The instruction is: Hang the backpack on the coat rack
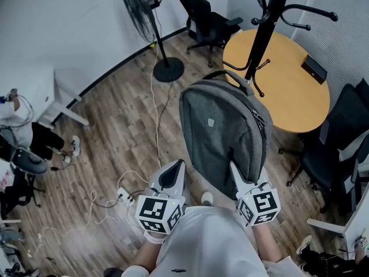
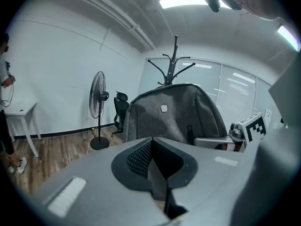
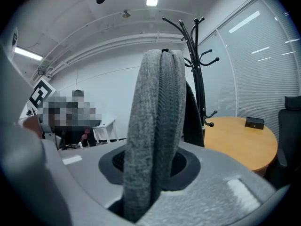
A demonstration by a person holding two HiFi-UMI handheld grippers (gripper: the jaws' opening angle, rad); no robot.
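Note:
A grey backpack [image 1: 222, 128] hangs upright in the air in front of me, its top handle close to the pole of the black coat rack [image 1: 262, 33]. My right gripper [image 1: 234, 169] is shut on a thick grey strap of the backpack [image 3: 157, 121] at its lower right. My left gripper [image 1: 176, 169] sits just off the bag's lower left edge, its jaws together with nothing seen between them. In the left gripper view the backpack [image 2: 171, 114] stands ahead of the left gripper [image 2: 153, 161], with the coat rack [image 2: 174, 62] behind it. The rack's hooks [image 3: 196, 55] rise just past the strap.
A round wooden table [image 1: 291, 91] stands behind the rack, with black chairs [image 1: 337, 137] at the right. A pedestal fan [image 1: 164, 65] and an office chair [image 1: 204, 16] stand at the back. Cables and a power strip [image 1: 124, 196] lie on the floor at the left. A person [image 1: 23, 143] sits at the far left.

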